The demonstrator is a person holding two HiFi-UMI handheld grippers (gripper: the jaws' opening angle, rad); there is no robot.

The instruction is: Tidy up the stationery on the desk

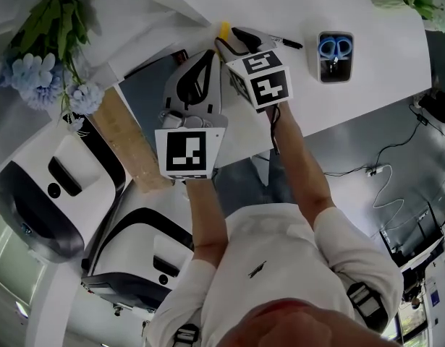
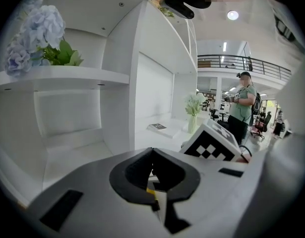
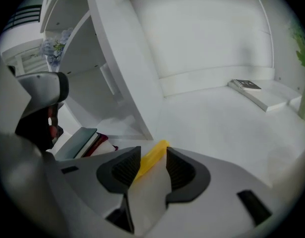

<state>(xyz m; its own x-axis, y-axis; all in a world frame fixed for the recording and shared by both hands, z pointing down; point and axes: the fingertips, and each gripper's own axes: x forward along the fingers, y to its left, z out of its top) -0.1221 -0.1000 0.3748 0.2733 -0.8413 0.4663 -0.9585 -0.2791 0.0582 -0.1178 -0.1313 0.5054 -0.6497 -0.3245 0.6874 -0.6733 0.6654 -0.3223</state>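
Observation:
My right gripper (image 1: 234, 39) hovers over the white desk (image 1: 367, 100), shut on a yellow stationery piece (image 1: 223, 29) that sticks out past its tips. In the right gripper view that yellow piece (image 3: 153, 158) sits between the black pads of the right gripper (image 3: 152, 155), with a white length below it. My left gripper (image 1: 206, 56) is beside it on the left, shut, its tips touching in the left gripper view (image 2: 152, 152); a small yellow speck shows behind them. A black pen (image 1: 284, 42) lies on the desk, close to a holder with blue scissors (image 1: 335, 55).
White shelving rises at the left, with blue flowers (image 1: 45, 71) on it. Books (image 3: 85, 140) lie by the shelf's foot and another book (image 3: 256, 90) at the desk's back. White chairs (image 1: 41, 194) stand below the desk. A person (image 2: 241, 108) stands far off.

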